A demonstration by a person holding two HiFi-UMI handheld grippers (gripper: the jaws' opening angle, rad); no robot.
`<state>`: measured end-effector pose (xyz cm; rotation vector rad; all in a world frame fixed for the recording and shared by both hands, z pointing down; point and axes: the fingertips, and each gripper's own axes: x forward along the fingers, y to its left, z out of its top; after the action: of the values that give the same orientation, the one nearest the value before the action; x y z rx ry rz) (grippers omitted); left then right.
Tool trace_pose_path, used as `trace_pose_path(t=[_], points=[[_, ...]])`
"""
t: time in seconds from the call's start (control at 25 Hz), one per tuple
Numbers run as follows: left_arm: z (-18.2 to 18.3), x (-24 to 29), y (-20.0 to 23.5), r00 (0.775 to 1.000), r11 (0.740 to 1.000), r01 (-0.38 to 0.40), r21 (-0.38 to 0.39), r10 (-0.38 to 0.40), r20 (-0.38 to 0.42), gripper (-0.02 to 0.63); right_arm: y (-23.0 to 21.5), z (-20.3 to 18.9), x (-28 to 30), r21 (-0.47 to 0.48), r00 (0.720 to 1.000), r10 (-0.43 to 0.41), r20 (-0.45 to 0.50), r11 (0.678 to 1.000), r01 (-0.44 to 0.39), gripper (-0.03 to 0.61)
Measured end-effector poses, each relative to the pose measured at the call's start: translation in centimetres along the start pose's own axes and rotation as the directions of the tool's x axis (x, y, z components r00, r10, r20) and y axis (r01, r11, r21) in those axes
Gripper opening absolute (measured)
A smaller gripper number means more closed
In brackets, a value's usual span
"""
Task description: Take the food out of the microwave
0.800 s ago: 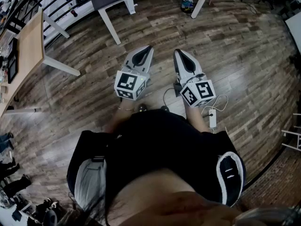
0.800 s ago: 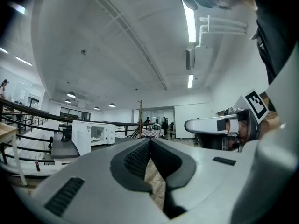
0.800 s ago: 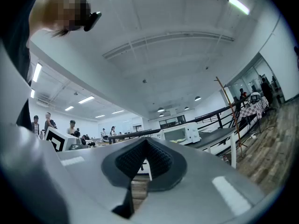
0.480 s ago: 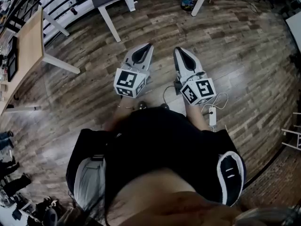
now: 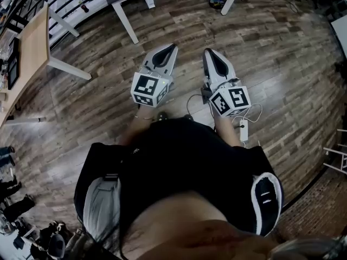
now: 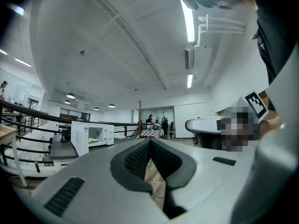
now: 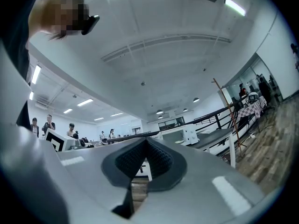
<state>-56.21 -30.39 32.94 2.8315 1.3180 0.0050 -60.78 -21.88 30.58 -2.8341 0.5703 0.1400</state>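
In the head view I hold both grippers side by side over the wooden floor, pointing away from my body. My left gripper [image 5: 169, 47] is shut with nothing in it, and my right gripper [image 5: 208, 53] is shut and empty too. In the left gripper view the left gripper [image 6: 150, 141] points at a white microwave [image 6: 91, 135] far off on a dark grey table [image 6: 60, 149]. The right gripper [image 7: 146, 141] sees the microwave [image 7: 187, 133] to its right, on that table [image 7: 217, 136]. The microwave is too small to show what is inside it. No food shows clearly.
A light wooden table [image 5: 32, 47] stands at the left. White legs of the grey table [image 5: 123, 23] are ahead. A white power strip [image 5: 243, 130] with its cable lies on the floor by my right side. People [image 7: 49, 123] stand far off, and a black railing [image 6: 28, 120] runs behind the microwave.
Floor and table legs have slid slightly toward the top of the head view. Both grippers stay shut and side by side, a little higher in the frame.
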Motion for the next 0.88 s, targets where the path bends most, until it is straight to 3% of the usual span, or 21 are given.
trace_pose_path(t=[0.88], points=[[-0.3,3.6,-7.2,1.000,0.999,0.011,0.041,-0.010,-0.013,0.006,-5.3,1.0,-5.5,0.004,1.000,0.012,0.026,1.000,-0.012,-0.002]])
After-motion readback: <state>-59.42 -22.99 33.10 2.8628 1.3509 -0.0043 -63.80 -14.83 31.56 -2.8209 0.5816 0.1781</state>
